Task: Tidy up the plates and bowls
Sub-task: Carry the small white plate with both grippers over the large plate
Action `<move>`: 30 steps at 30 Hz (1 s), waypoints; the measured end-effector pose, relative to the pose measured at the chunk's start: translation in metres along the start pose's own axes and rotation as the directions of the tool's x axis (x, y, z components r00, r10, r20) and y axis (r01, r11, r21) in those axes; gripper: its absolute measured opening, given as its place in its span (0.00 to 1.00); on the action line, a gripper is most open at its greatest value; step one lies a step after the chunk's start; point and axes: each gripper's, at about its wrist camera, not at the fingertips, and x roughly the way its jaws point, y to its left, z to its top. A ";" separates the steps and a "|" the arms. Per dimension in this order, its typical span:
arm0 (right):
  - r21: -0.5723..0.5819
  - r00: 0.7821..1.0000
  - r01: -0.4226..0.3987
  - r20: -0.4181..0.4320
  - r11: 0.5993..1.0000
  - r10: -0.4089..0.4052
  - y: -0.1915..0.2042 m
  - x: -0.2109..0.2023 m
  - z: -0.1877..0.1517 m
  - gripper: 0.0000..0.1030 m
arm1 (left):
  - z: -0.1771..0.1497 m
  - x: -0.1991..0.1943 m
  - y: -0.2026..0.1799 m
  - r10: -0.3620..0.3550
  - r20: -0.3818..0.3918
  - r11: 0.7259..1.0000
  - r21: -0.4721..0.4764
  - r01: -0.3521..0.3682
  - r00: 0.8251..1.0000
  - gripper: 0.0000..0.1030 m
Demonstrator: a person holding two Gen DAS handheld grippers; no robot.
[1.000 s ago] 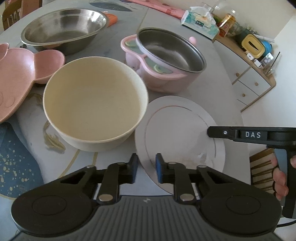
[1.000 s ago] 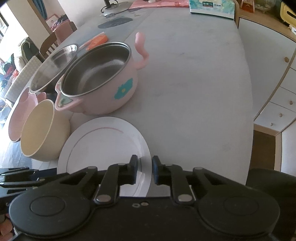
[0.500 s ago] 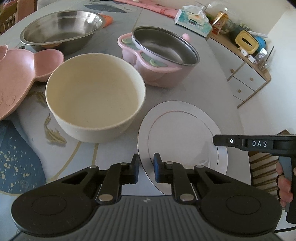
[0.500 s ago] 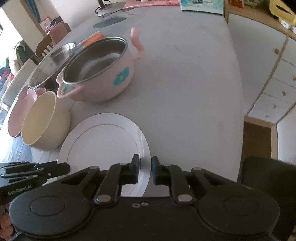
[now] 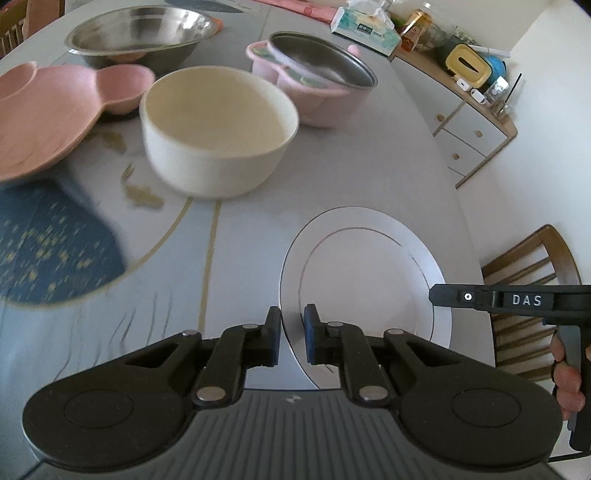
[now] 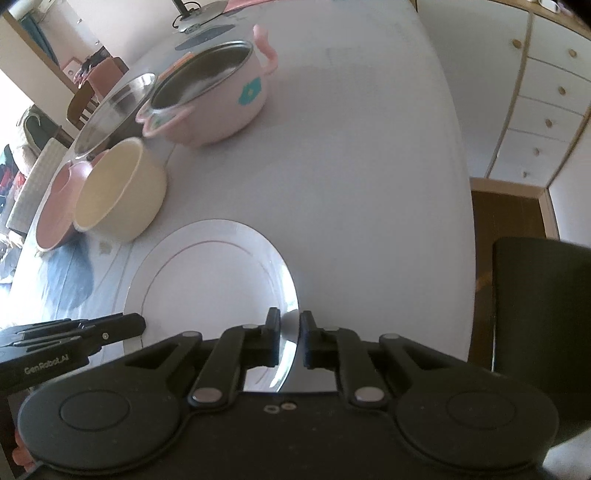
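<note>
A white plate with a thin ring line is held between both grippers near the table's front edge. My left gripper is shut on its left rim. My right gripper is shut on its right rim; it also shows at the right of the left wrist view. A cream bowl stands beyond the plate. Behind it are a pink steel-lined pot, a steel bowl and a pink divided plate.
The table is grey with a blue patch at the left. A tissue box and a cabinet with clutter stand at the back right. A wooden chair is to the right of the plate.
Both grippers have pulled back toward the front edge with the plate between them. The plate has moved away from the cream bowl, which now stands farther off.
</note>
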 end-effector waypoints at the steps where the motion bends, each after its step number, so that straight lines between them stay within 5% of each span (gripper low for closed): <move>1: 0.003 1.000 0.001 0.002 1.000 -0.001 0.004 -0.002 -0.006 0.10 | -0.005 -0.004 0.003 -0.004 -0.001 1.000 0.001 0.004 1.000 0.11; 13: 0.008 1.000 -0.011 -0.004 1.000 0.011 0.073 -0.017 -0.066 0.09 | -0.053 -0.065 0.053 -0.002 0.022 1.000 -0.008 0.002 1.000 0.11; 30: -0.024 0.998 -0.055 0.007 0.998 0.056 0.189 -0.022 -0.102 0.09 | -0.084 -0.157 0.140 0.040 0.090 0.997 -0.065 -0.035 0.995 0.11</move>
